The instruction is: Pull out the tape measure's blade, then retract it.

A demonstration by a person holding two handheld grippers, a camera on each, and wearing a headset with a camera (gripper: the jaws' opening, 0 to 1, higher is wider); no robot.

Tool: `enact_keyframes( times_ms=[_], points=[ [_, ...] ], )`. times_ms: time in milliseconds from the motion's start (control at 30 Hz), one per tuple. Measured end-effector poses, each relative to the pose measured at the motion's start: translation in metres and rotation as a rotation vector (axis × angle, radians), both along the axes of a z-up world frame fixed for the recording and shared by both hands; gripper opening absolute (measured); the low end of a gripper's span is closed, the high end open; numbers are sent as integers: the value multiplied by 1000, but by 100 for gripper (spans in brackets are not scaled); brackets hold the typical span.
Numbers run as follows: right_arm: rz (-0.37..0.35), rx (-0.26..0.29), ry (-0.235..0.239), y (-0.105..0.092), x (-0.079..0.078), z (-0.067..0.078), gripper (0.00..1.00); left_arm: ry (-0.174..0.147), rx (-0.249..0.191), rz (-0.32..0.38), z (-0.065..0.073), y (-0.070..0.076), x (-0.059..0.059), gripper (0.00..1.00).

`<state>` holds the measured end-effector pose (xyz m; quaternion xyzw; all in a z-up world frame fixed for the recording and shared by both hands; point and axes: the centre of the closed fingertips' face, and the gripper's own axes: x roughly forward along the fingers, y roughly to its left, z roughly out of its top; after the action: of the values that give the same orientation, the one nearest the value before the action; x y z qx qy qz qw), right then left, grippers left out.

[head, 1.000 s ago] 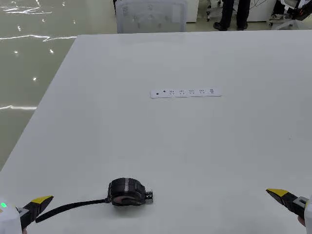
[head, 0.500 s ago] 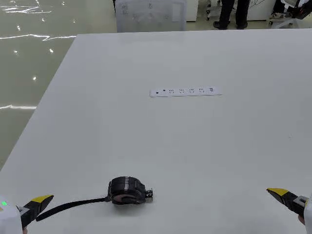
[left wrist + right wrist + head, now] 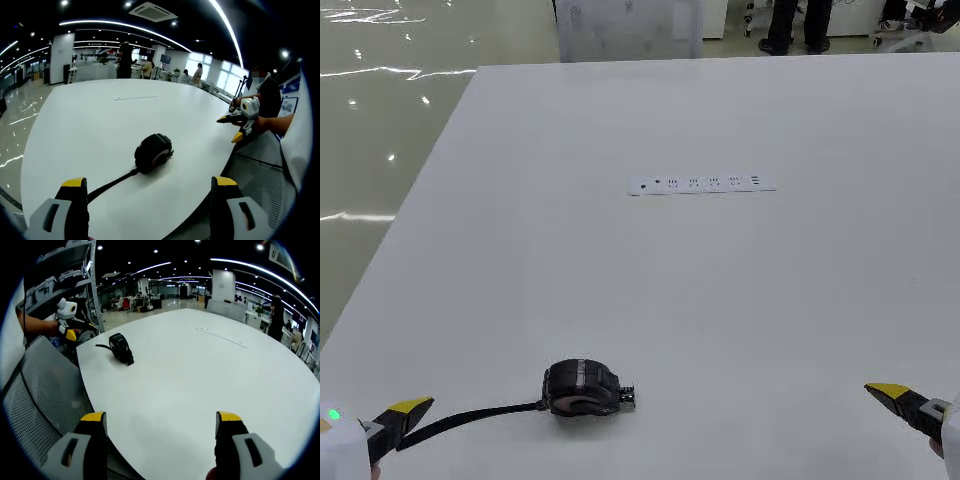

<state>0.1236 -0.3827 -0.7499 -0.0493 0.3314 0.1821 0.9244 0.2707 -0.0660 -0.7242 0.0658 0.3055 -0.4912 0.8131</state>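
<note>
Nothing on the surface (image 3: 740, 290) has shifted since a second ago. Only the head view has tipped a little, so the far edge sits higher in frame. Both tools hold where they were.

Tape measure (image 3: 582, 389): black case, lying on the near left part of the surface, well short of either tool. Blade tip (image 3: 626, 396) sits right at the case mouth, pointing right, with no length of blade drawn out. Black strap (image 3: 470, 420) trails left from the case toward the left tool (image 3: 398, 417). Its end lies just beside that tool's yellow tip; contact cannot be told.

Left tool: near left corner, jaws spread wide, nothing between the pads. Its own view has the tape measure ahead and the strap running back toward its left jaw.

Right tool (image 3: 905, 400): near right edge, well apart from the tape measure, jaws wide in its own view and holding nothing.

White power strip (image 3: 702, 184) lies flat mid-surface, farther off. Chair (image 3: 628, 28) stands at the far edge; a person's legs (image 3: 795, 25) are beyond it.
</note>
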Motion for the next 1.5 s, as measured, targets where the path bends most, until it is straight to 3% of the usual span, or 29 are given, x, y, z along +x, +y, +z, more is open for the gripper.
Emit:
enact_keyframes(
  times_ms=[367, 500, 633, 833, 1133, 1500],
  points=[
    [64, 44, -18, 9, 17, 0, 88, -13, 8, -78, -2, -17, -2, 99],
    [94, 94, -28, 15, 24, 2, 87, -25, 55, -142, -11, -25, -2, 98],
    [136, 80, -13, 19, 27, -4, 87, -18, 50, -178, -14, -31, 3, 98],
    [182, 71, 3, 28, 31, -11, 87, -47, 89, -251, -20, -36, 12, 96],
    [239, 83, 23, 45, 41, -22, 87, -70, 140, -363, -31, -48, 17, 91],
    [291, 100, 32, 60, 56, -28, 86, -77, 153, -448, -41, -68, 19, 82]
  ],
)
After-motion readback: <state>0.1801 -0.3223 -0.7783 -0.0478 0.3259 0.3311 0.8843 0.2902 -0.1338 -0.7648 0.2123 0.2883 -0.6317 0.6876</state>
